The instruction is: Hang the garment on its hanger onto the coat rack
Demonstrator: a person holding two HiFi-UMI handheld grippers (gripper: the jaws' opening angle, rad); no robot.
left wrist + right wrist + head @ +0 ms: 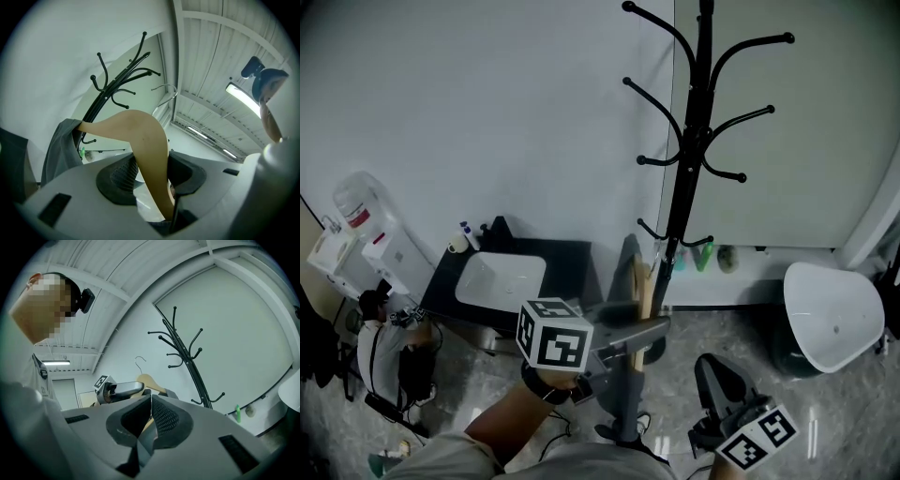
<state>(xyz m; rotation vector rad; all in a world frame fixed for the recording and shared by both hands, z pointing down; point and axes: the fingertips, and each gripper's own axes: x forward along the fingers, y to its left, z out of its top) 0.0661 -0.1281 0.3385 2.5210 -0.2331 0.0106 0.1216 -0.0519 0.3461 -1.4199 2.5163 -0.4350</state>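
The wooden hanger [146,140] is pinched across its neck by the jaws of the left gripper [152,174], one dark pad on each side of the wood. It is held up in the air, tilted. Its wire hook [165,93] is free and rests on no peg. The grey garment [63,145] is draped over the far shoulder of the hanger and falls away below it. The near shoulder runs down bare between the pads.

In the head view the hanger stands just left of the lower part of the black rack [694,141], near the pole, though I cannot tell whether it touches. The rack's curved pegs branch out above it at several heights, all bare. The left gripper's marker cube sits over the person's forearm, low in the middle of that view.

The right gripper [150,414] is low at the right, apart from the hanger. Its jaws are pressed together with nothing between them, and they point towards the rack and the left gripper.

Behind the rack is a pale wall [487,112]. A green bottle [703,255] stands at the wall's foot close to the rack's base. To the left a white sink [500,281] is set in a black counter [572,258]. To the right stands a bin with a white lid [830,314]. The floor is grey and glossy.
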